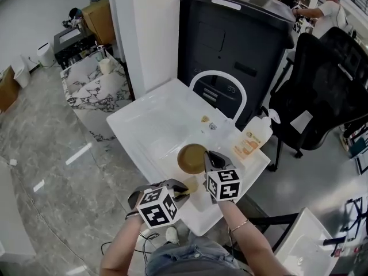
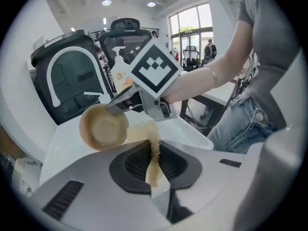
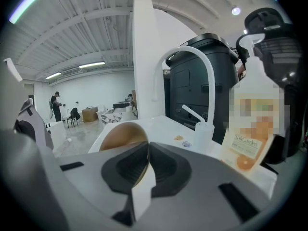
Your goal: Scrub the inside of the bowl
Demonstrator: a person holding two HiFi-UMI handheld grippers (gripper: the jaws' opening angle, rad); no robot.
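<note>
A tan bowl (image 1: 191, 158) is tipped on its side over the white sink basin (image 1: 155, 125), its inside facing my left gripper. My right gripper (image 1: 209, 158) is shut on the bowl's right rim; in the right gripper view the rim (image 3: 120, 136) runs into the closed jaws (image 3: 146, 153). My left gripper (image 1: 181, 188) is shut on a tan sponge (image 2: 154, 150), held just in front of the bowl (image 2: 103, 125) and apart from it. In the left gripper view the right gripper (image 2: 120, 101) clamps the bowl's upper edge.
A soap bottle with an orange label (image 1: 253, 140) stands at the sink's right corner, beside a white arched faucet (image 1: 221, 82). A black bin (image 1: 236, 33) is behind the sink. A black office chair (image 1: 322, 91) stands to the right.
</note>
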